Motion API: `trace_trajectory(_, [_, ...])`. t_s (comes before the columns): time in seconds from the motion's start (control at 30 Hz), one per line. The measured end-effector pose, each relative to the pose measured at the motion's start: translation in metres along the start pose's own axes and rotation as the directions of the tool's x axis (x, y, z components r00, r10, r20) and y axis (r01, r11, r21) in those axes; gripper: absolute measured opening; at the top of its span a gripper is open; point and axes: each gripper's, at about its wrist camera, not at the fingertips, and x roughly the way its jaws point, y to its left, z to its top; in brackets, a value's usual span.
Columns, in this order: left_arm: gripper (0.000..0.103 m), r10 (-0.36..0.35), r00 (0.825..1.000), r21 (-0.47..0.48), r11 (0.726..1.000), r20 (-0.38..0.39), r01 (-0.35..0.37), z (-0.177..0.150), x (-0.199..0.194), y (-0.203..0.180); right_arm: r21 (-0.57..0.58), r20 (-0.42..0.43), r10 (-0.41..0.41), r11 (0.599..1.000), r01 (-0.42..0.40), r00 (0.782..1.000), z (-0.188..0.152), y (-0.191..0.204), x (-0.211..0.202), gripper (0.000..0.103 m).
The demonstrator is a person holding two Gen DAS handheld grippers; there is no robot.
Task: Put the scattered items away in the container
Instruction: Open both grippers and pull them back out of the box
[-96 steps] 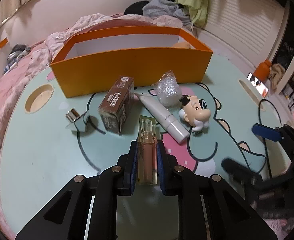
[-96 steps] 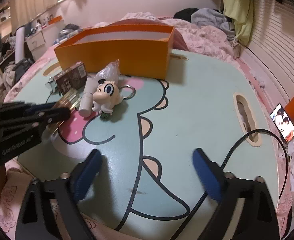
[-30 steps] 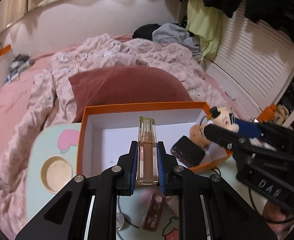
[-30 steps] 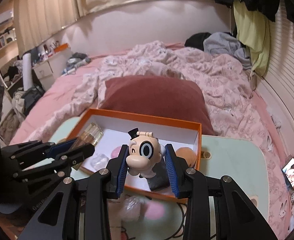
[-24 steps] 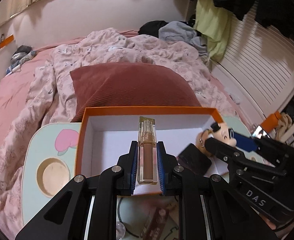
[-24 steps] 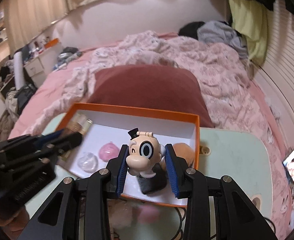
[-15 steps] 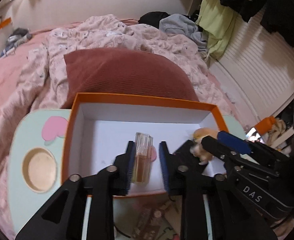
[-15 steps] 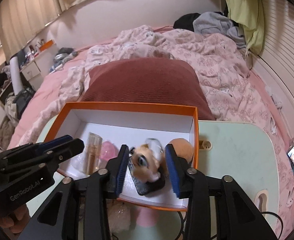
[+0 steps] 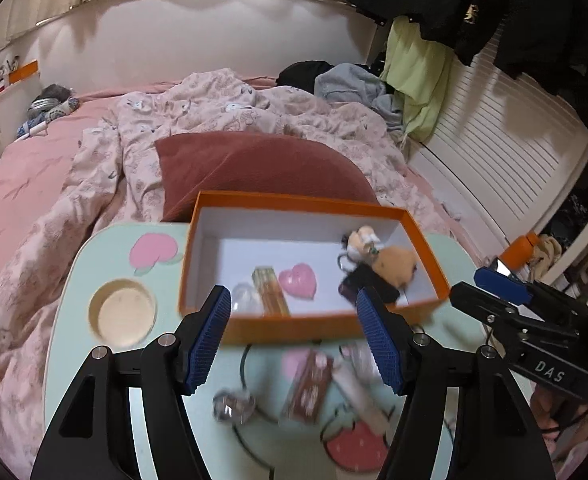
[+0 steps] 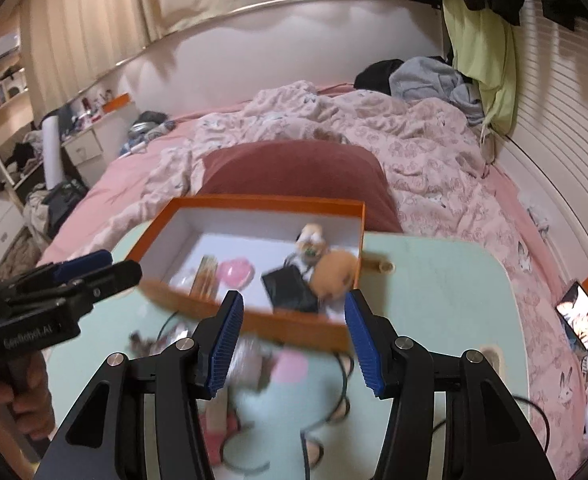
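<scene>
Left gripper hangs over the near wall of the orange box. Its blue fingers are moving apart and nothing is between them. Inside the box lie a gold tube, a pink heart, a clear round piece, a black case, a tan fuzzy ball and a little toy figure. On the green table, in front of the box, a brown carton, a white tube and a shiny small thing look blurry. The right gripper shows at the right side.

From the right wrist view, the right gripper also hangs over the box's near wall. Its jaws are moving apart too, with nothing held. The toy figure lies in the box by the fuzzy ball and the black case. The gold tube lies beside the pink heart. The left gripper shows at the left, with a hand under it.
</scene>
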Motion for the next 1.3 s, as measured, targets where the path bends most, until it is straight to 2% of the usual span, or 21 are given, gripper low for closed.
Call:
trace_trajectory(0.13, [0.066, 0.029, 1.0, 0.025, 0.999, 0.008, -0.03, -0.029, -0.016, -0.006, -0.019, -0.047, 0.002, 1.0, -0.003, 0.999, -0.033, 0.007, -0.011, 0.053])
trace_trajectory(0.23, [0.066, 0.025, 1.0, 0.044, 0.999, -0.013, -0.024, -0.056, -0.021, -0.013, -0.029, -0.063, -0.04, 0.999, 0.039, 0.997, -0.059, 0.012, -0.013, 0.053])
trace_trajectory(0.4, [0.066, 0.07, 0.995, 0.072, 0.995, -0.072, -0.065, -0.099, -0.01, -0.023, -0.07, -0.132, -0.094, 0.994, 0.085, 0.987, -0.097, 0.018, 0.001, 0.053])
trace_trajectory(0.5, [0.066, 0.102, 0.99, 0.045, 0.994, -0.095, -0.099, -0.119, -0.001, -0.021, -0.068, -0.175, -0.113, 0.992, 0.102, 0.978, -0.109, 0.016, 0.013, 0.053])
trace_trajectory(0.57, [0.066, 0.111, 0.986, 0.025, 0.994, -0.123, -0.109, -0.125, 0.006, -0.015, -0.064, -0.199, -0.127, 0.991, 0.117, 0.972, -0.113, 0.015, 0.02, 0.055])
trace_trajectory(0.6, [0.067, 0.111, 0.986, 0.013, 0.994, -0.123, -0.11, -0.126, 0.007, -0.012, -0.061, -0.193, -0.135, 0.99, 0.125, 0.972, -0.114, 0.014, 0.021, 0.062])
trace_trajectory(0.67, [0.077, 0.114, 0.987, -0.001, 0.993, -0.114, -0.115, -0.128, 0.007, -0.009, -0.052, -0.185, -0.15, 0.988, 0.143, 0.971, -0.117, 0.013, 0.021, 0.073])
trace_trajectory(0.7, [0.09, 0.107, 0.988, 0.001, 0.994, -0.115, -0.108, -0.129, 0.009, -0.008, -0.048, -0.183, -0.151, 0.988, 0.144, 0.971, -0.118, 0.012, 0.021, 0.08])
trace_trajectory(0.77, [0.101, 0.094, 0.988, 0.045, 0.995, -0.12, -0.089, -0.131, 0.015, -0.013, -0.048, -0.18, -0.145, 0.989, 0.138, 0.973, -0.12, 0.013, 0.023, 0.083])
trace_trajectory(0.87, [0.103, 0.16, 0.978, 0.128, 0.981, -0.133, -0.143, -0.135, 0.023, -0.024, -0.04, -0.178, -0.154, 0.988, 0.149, 0.972, -0.119, 0.013, 0.023, 0.084])
trace_trajectory(1.3, [0.103, 0.158, 0.979, 0.127, 0.982, -0.132, -0.141, -0.137, 0.021, -0.021, -0.038, -0.178, -0.151, 0.988, 0.147, 0.972, -0.118, 0.013, 0.022, 0.084])
